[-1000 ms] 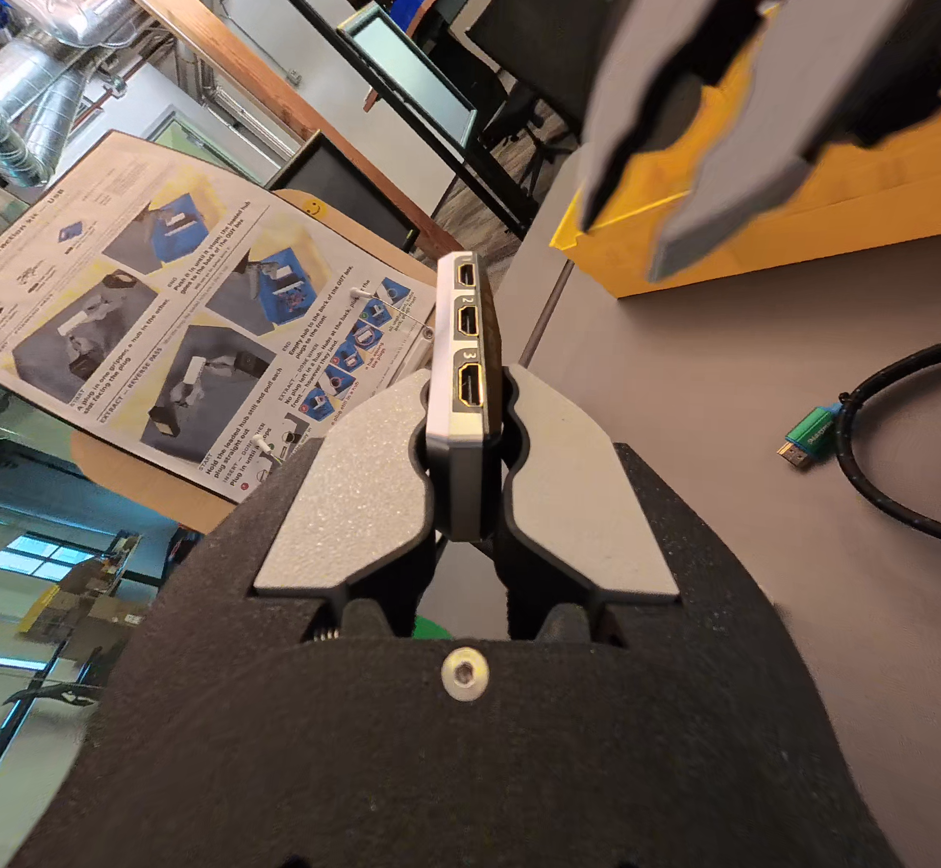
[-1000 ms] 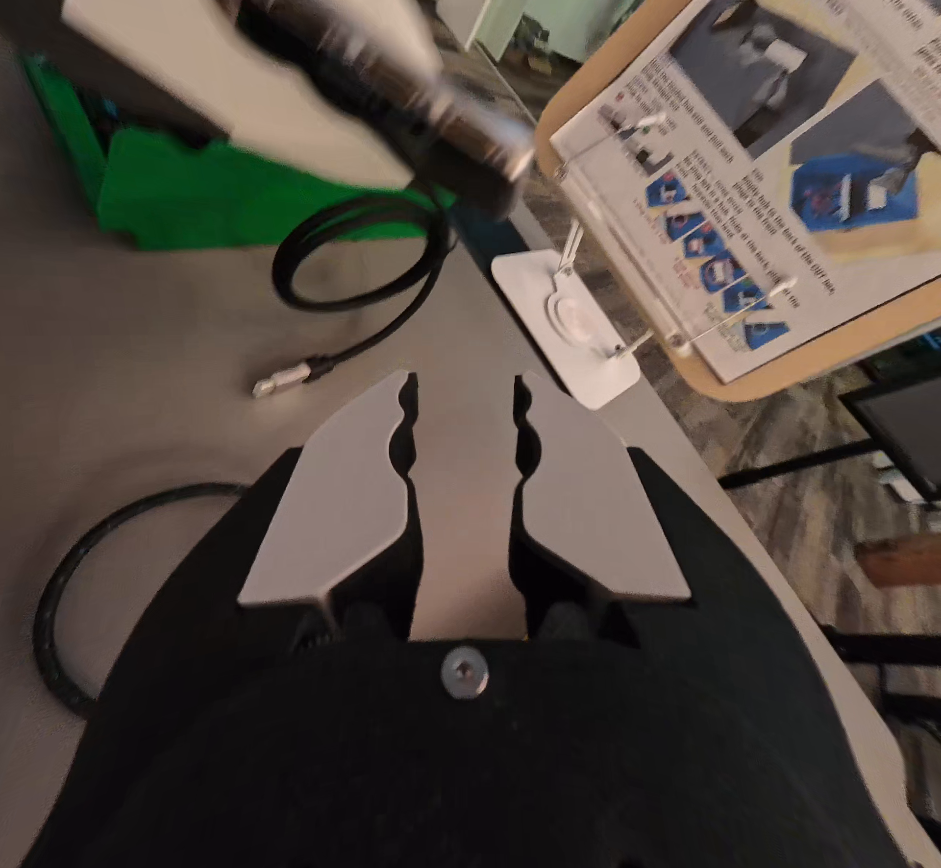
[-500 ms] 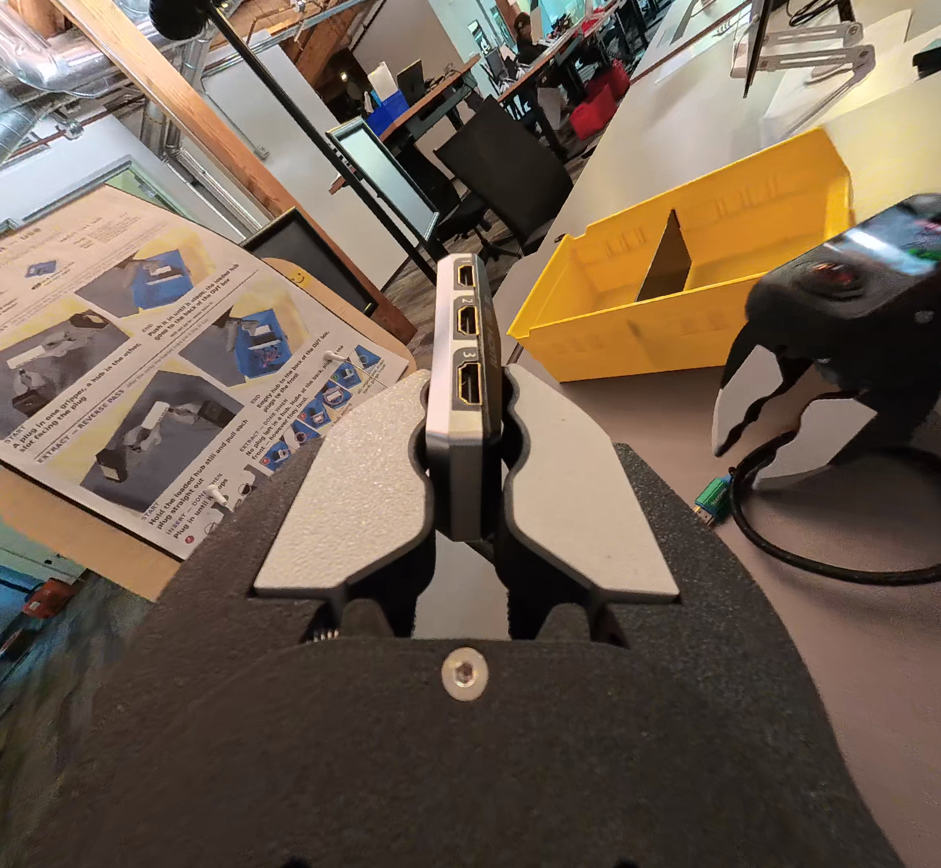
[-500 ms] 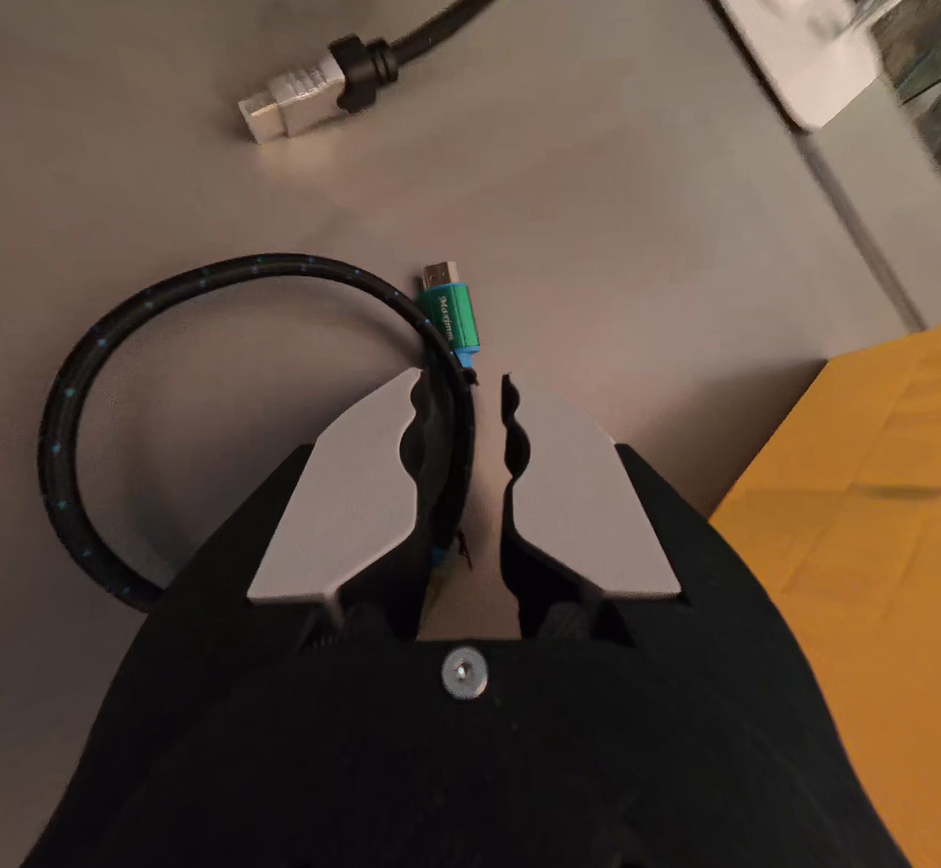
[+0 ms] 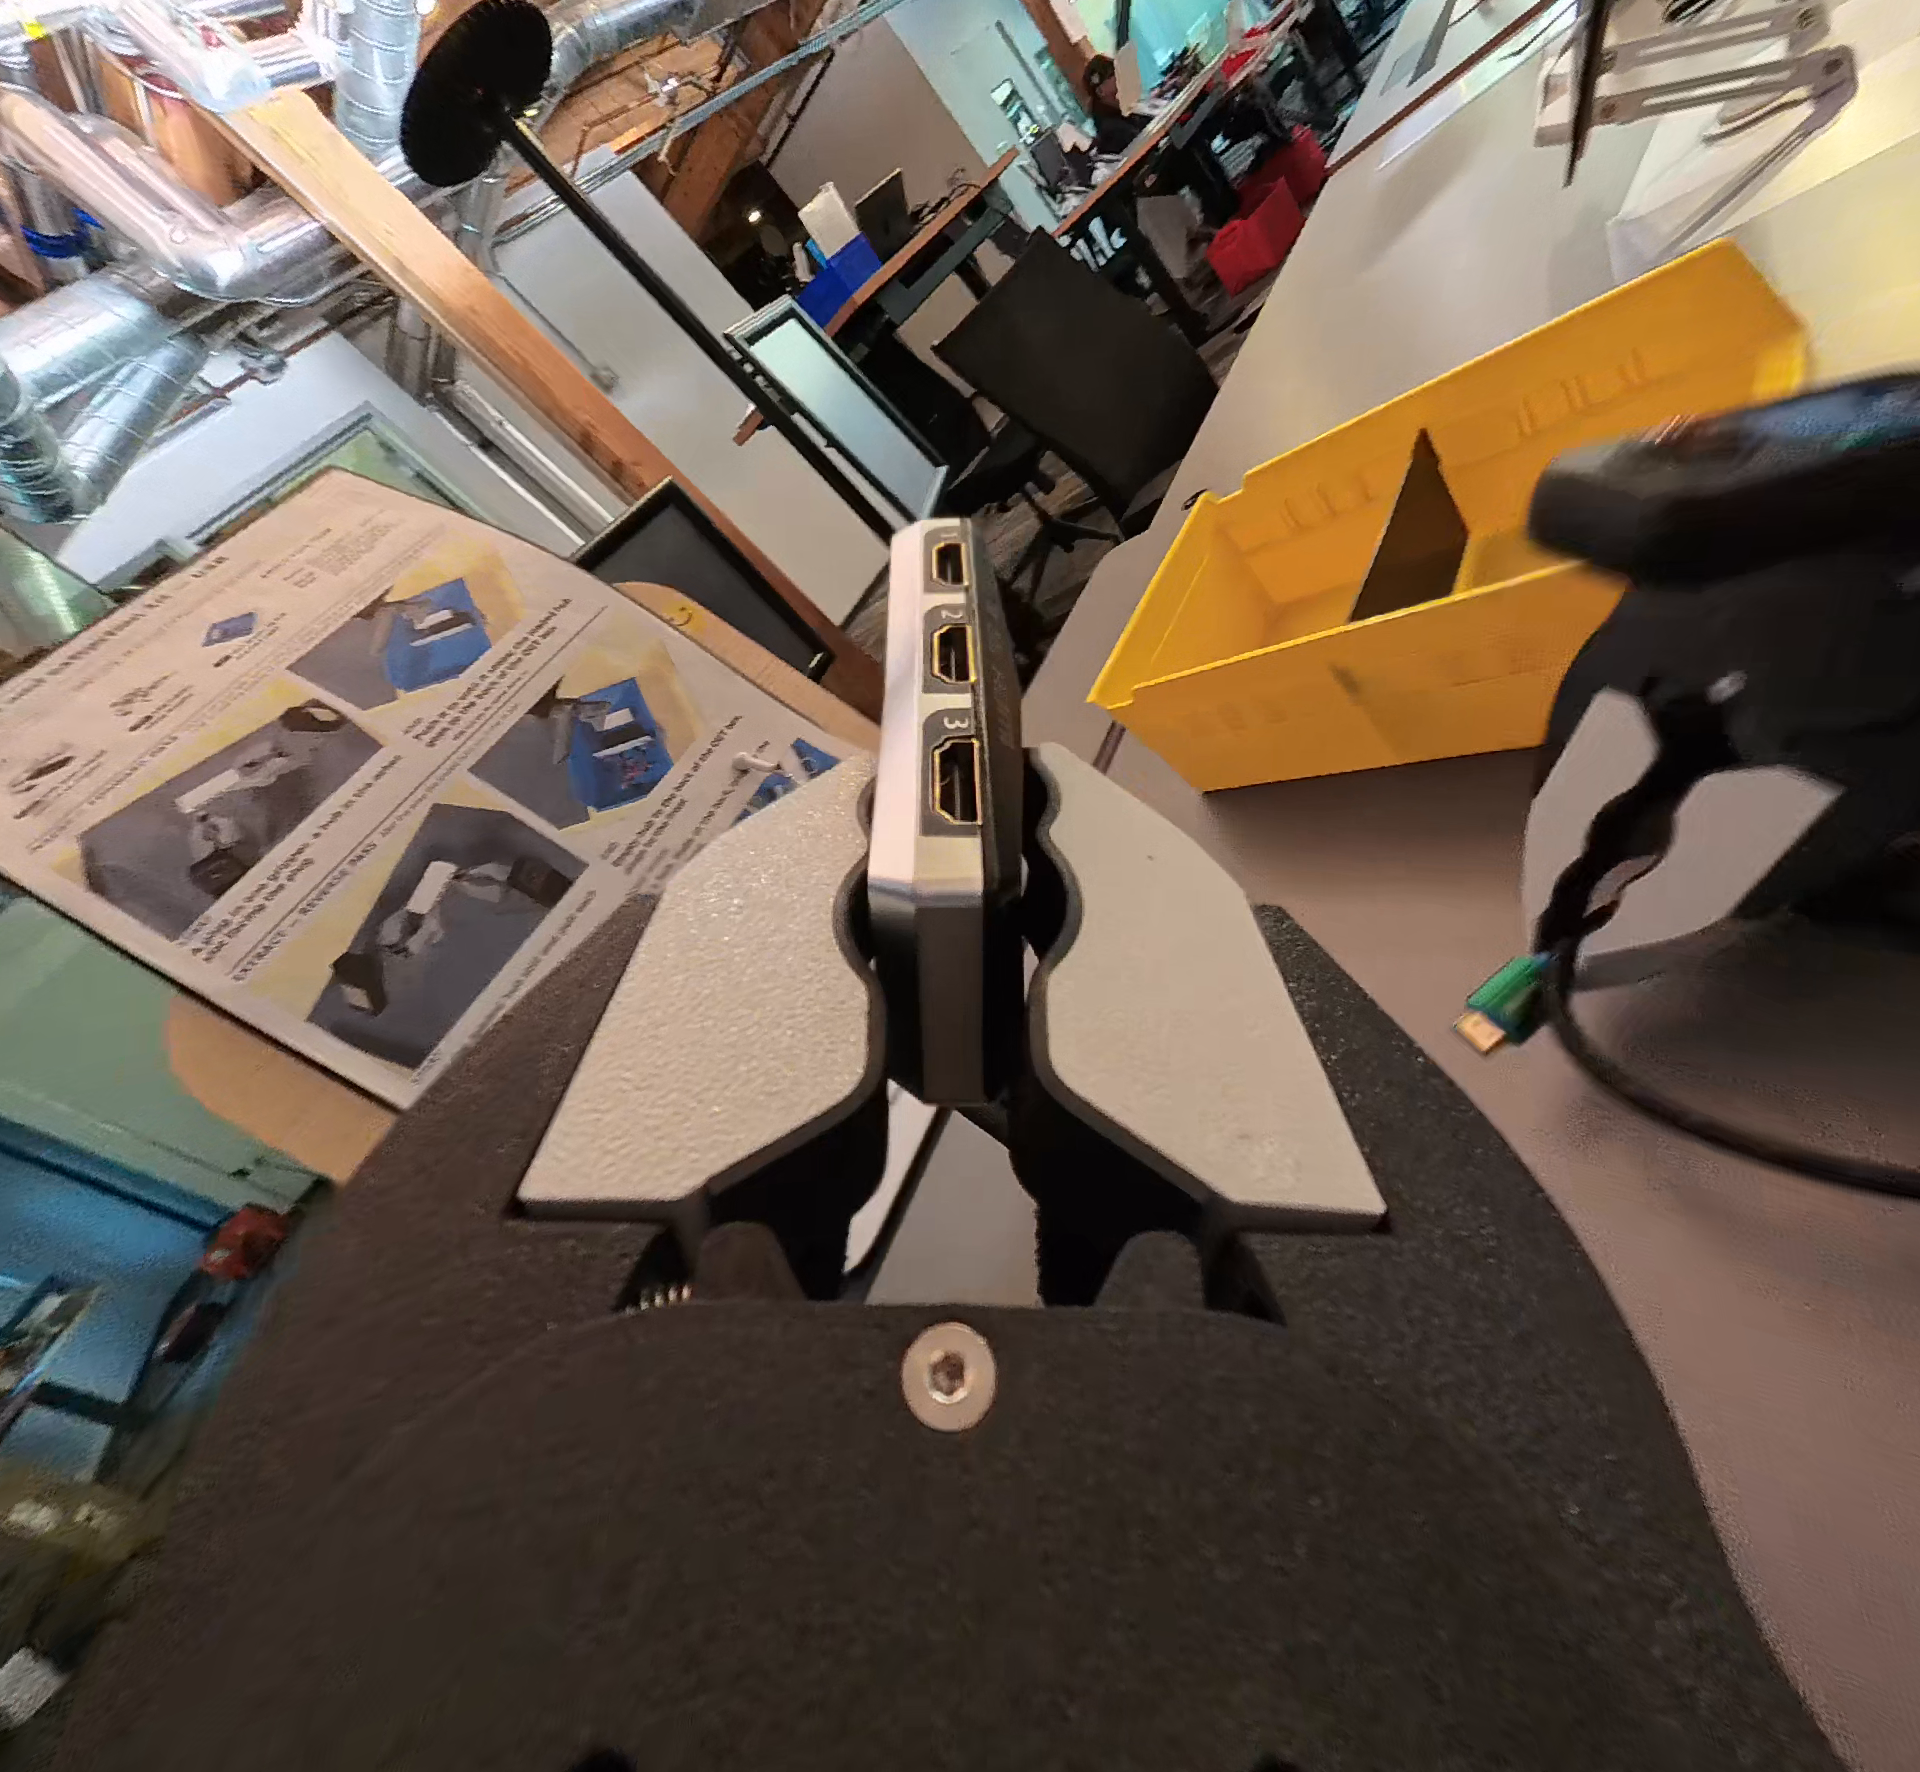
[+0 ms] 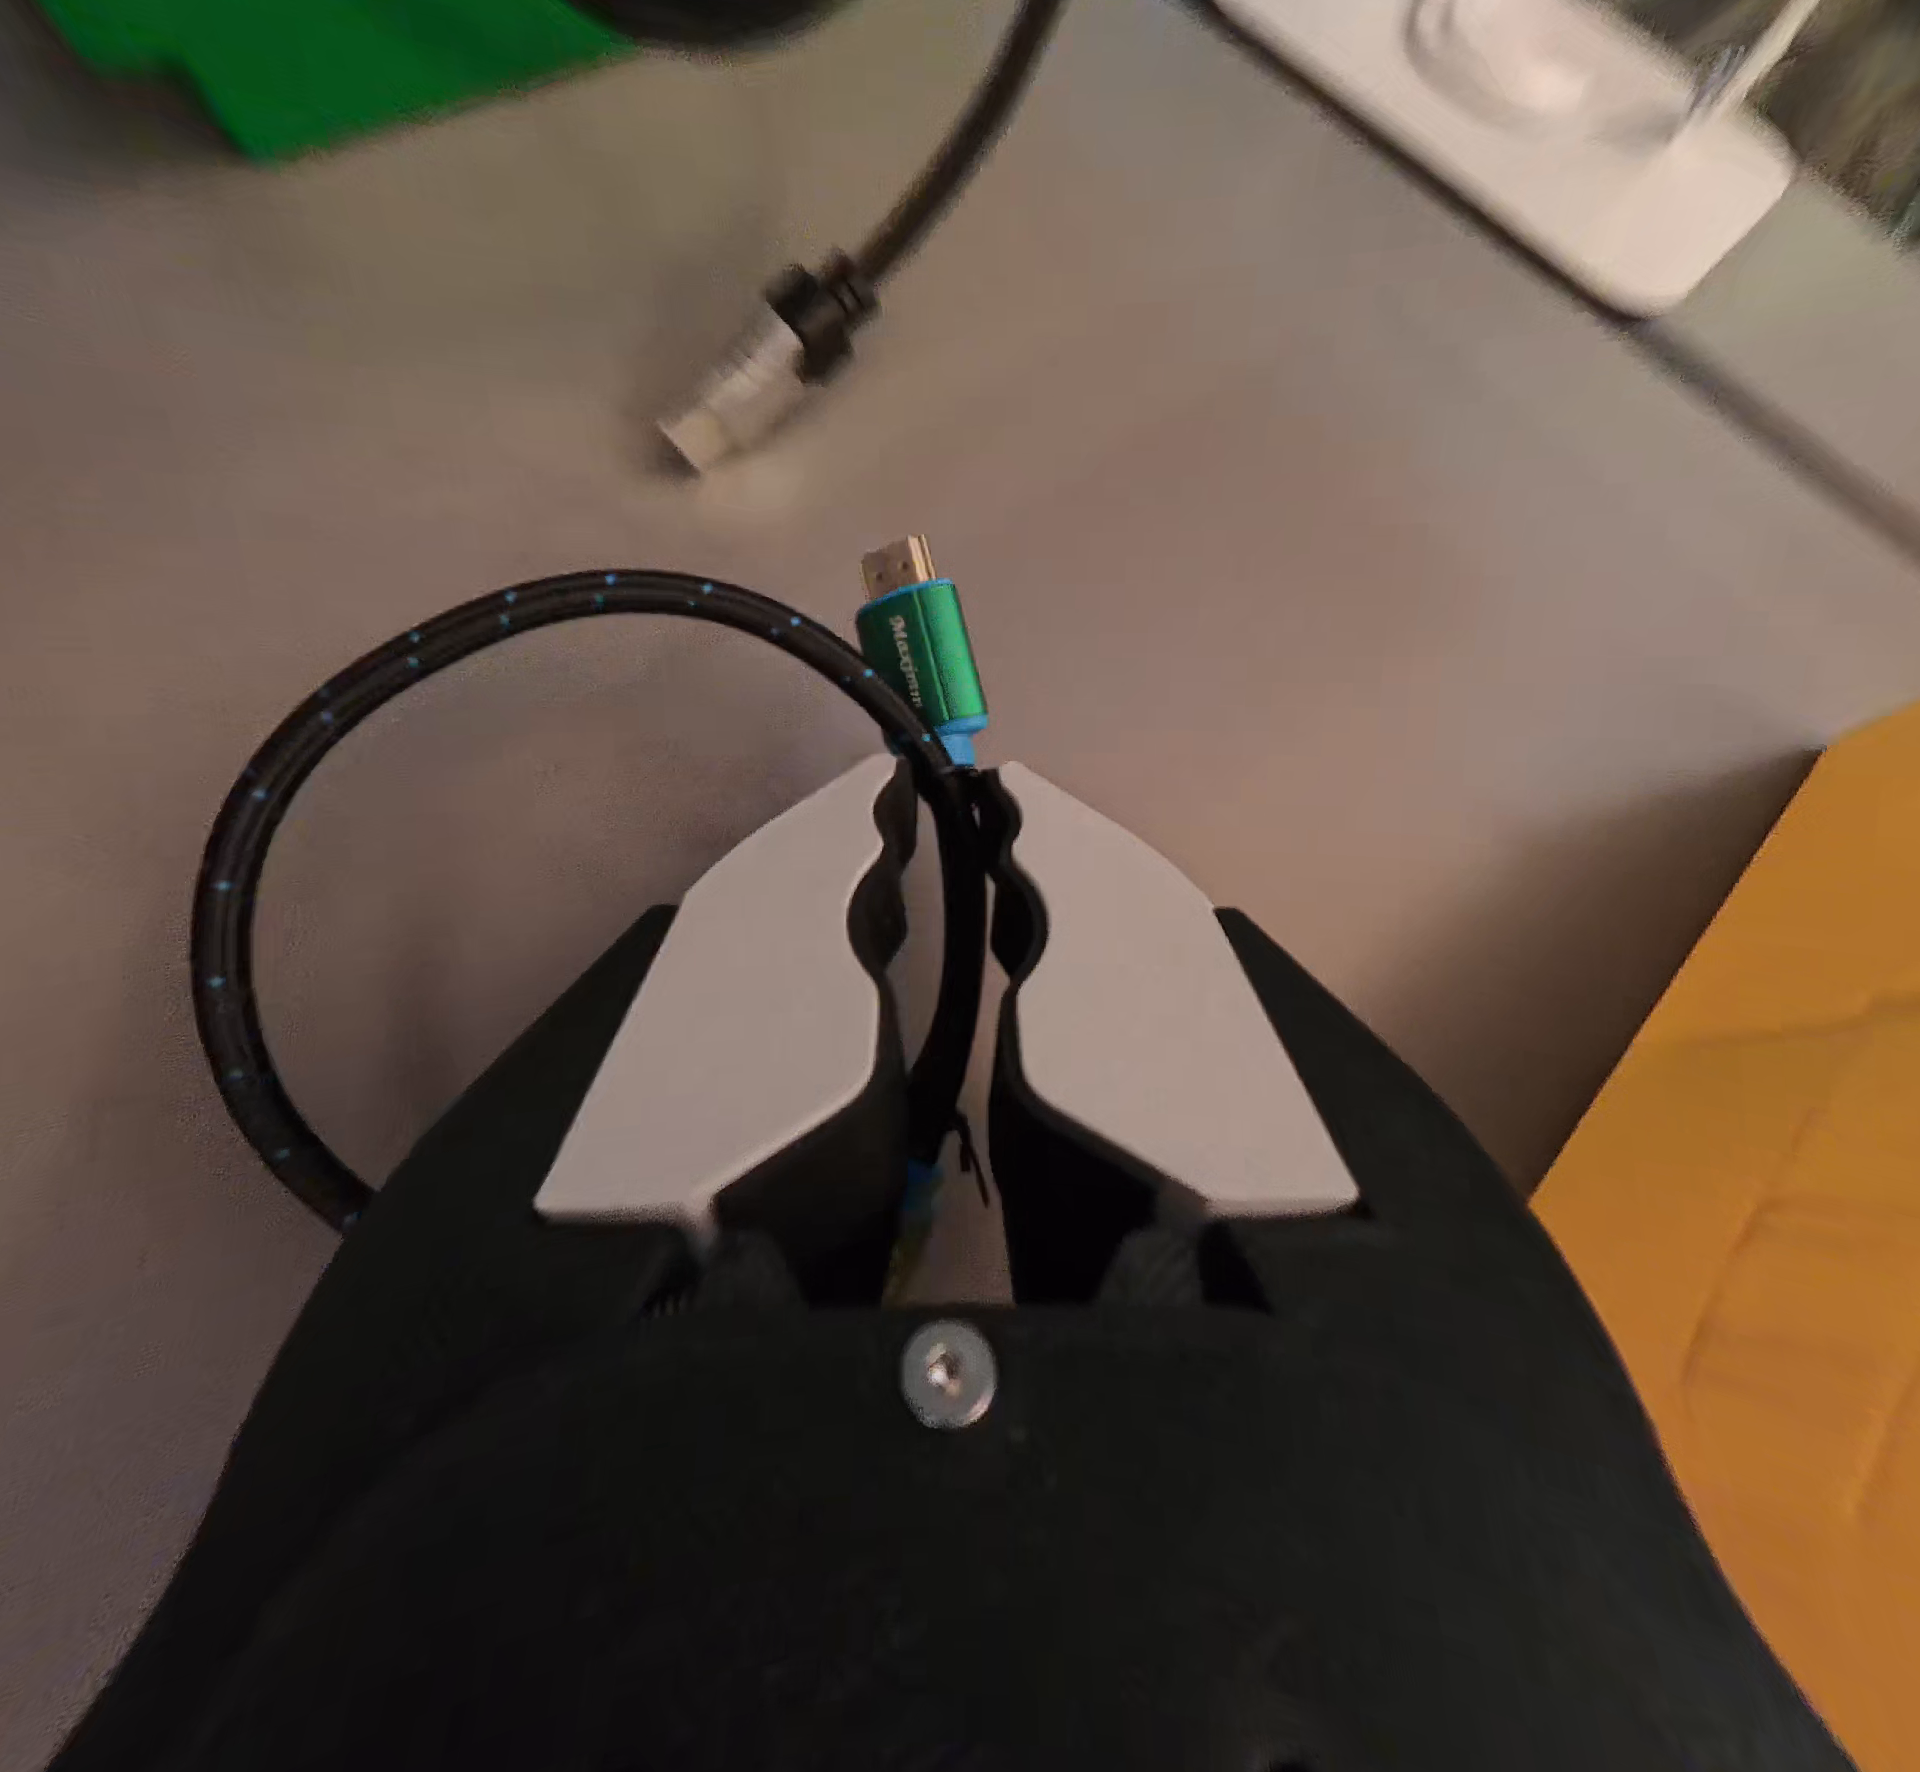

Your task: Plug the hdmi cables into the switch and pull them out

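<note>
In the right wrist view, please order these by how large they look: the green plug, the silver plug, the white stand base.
1. White stand base, largest.
2. Green plug and silver plug: they look alike. The silver one is blurred and farther away, so I cannot rank them.

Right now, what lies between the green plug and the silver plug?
Only bare grey table separates the green plug and silver plug, seen in the right wrist view.

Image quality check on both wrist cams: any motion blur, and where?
Left wrist view: the grey HDMI switch in the left tool is sharp; the right tool and yellow plastic bin are smeared. Right wrist view: dimmer; the green-shelled HDMI plug is crisp, but the silver-tipped black cable, white stand base and green bin blur.
</note>
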